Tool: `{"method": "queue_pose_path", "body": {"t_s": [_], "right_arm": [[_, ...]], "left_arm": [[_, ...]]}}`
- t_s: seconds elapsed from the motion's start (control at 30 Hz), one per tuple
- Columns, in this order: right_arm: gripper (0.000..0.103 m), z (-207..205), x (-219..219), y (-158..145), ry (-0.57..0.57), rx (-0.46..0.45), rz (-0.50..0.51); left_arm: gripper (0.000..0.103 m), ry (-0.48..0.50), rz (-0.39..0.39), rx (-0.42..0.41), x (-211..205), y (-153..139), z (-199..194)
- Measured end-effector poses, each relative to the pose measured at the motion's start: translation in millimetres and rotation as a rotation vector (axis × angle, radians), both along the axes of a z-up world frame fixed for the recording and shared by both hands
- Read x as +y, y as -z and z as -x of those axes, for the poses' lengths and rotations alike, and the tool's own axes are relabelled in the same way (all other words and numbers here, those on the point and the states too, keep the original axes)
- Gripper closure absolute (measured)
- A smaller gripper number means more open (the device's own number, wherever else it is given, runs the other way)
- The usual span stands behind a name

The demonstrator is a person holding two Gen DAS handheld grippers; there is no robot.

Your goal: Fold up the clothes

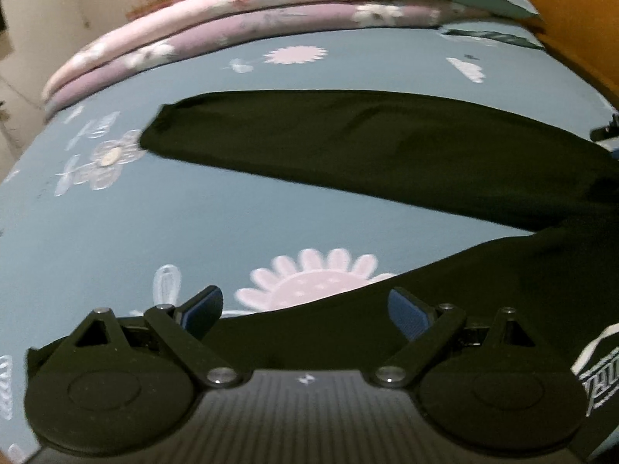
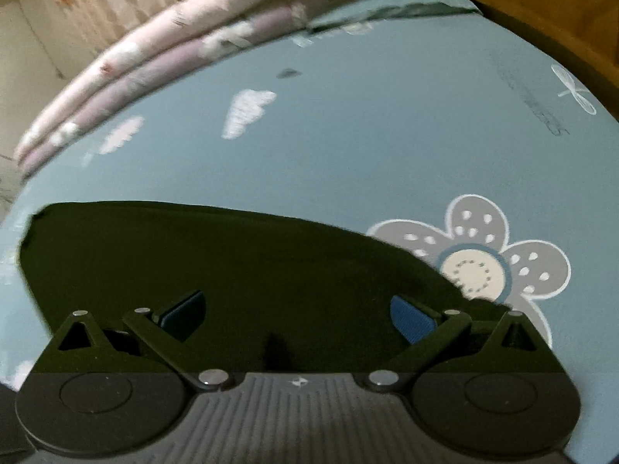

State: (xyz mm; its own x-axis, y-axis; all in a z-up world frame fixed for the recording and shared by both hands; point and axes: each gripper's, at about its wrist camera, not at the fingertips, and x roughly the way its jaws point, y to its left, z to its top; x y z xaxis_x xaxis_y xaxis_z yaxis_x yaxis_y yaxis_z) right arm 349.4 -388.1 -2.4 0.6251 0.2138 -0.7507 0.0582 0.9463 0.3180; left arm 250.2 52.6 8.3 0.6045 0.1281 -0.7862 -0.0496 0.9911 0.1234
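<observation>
**Dark garment spread on the bed, both grippers empty above it**

The bed (image 1: 162, 208), covered in a blue flowered sheet, carried everything. Along its far edge lay a stack of pink and mauve folded quilts (image 1: 247, 11), apparently parked clear of the working area. The black garment (image 1: 387, 143) lay flat on the sheet near the bed's near edge, one long sleeve stretched out toward the left side, probably smoothed so it could be creased cleanly. The left gripper (image 1: 305, 309) hovered over the garment's body with its fingers spread apart, holding nothing. The right gripper (image 2: 298, 313) hung over dark cloth too, its fingers likewise apart and empty.
</observation>
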Motion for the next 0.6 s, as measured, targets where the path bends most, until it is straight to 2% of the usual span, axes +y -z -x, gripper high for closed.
{"method": "queue_pose_path", "body": {"t_s": [0.13,0.27,0.4,0.5,0.6], "right_arm": [[0.0,31.9,19.4,-25.7,-0.052,-0.044,0.013],[0.0,60.0,39.1,-34.6,-0.08,-0.062,0.057],[0.0,81.7,64.7,-24.8,-0.085,-0.053,0.124],[0.0,96.7,86.3,-11.2,-0.086,-0.043,0.211],[0.0,112.9,100.0,-0.3,-0.078,-0.024,0.243]], "left_arm": [[0.011,0.072,0.037,0.014,-11.2,6.3,-16.3],[0.011,0.137,0.089,0.021,-19.9,11.4,-42.1],[0.011,0.228,0.168,-0.002,-32.7,7.2,-74.8],[0.011,0.3,0.195,-0.009,-53.2,4.6,-96.4],[0.011,0.375,0.234,-0.009,-73.9,2.5,-114.6]]}}
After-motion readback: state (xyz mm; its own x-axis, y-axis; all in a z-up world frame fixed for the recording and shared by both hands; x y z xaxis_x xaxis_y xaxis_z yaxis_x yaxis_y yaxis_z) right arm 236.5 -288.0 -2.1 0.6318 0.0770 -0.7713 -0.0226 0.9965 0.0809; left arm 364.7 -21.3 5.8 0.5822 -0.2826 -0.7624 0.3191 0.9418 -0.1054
